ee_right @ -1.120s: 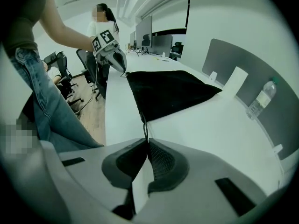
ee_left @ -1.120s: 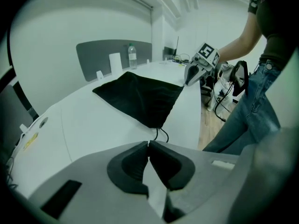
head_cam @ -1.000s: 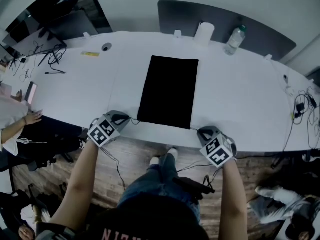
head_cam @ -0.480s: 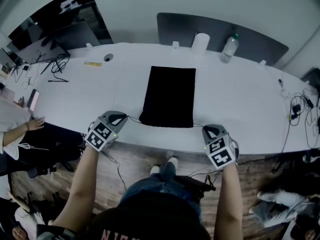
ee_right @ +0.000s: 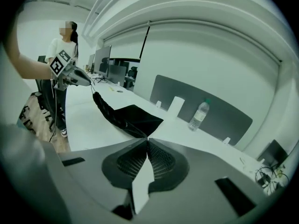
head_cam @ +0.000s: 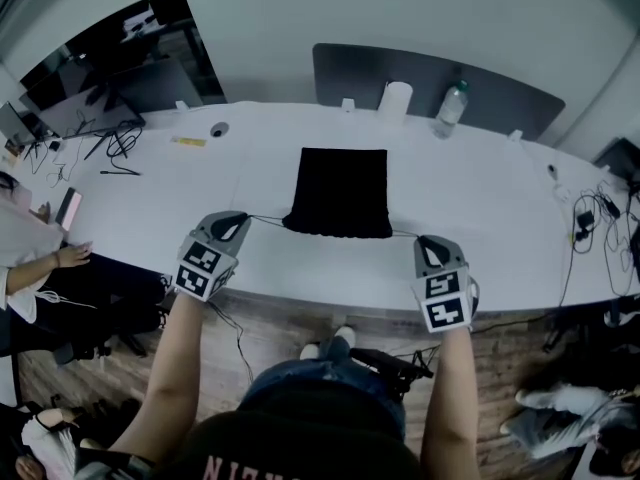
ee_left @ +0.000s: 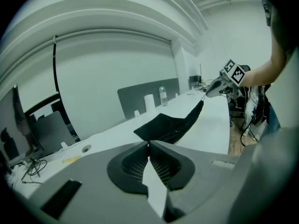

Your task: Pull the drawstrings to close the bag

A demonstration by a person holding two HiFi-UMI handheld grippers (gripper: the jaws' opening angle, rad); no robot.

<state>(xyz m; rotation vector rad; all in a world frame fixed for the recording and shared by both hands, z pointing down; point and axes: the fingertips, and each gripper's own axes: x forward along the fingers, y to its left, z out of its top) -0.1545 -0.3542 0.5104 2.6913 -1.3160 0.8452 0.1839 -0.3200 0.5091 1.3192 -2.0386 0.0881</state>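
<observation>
A black drawstring bag (head_cam: 340, 190) lies flat on the white table (head_cam: 500, 198), with its near edge bunched into pleats. A thin drawstring (head_cam: 266, 219) runs taut from the bag's left corner to my left gripper (head_cam: 240, 222), which is shut on it. On the other side, the second drawstring (head_cam: 404, 234) stretches to my right gripper (head_cam: 425, 242), also shut on it. In the left gripper view the bag (ee_left: 163, 126) rises as a gathered band toward the right gripper (ee_left: 219, 86). The right gripper view shows the bag (ee_right: 133, 117) and its pleated edge reaching the left gripper (ee_right: 77, 80).
A water bottle (head_cam: 448, 109) and a white paper roll (head_cam: 394, 98) stand at the table's far edge before a grey partition (head_cam: 430, 71). Cables (head_cam: 592, 218) lie at the right end. A person's hand (head_cam: 70, 256) and a phone (head_cam: 68, 206) are at the left.
Both grippers have moved outward and away from each other. The strings have gone taut, and the bag's near edge has gathered and drawn in, so the bag looks shorter.
</observation>
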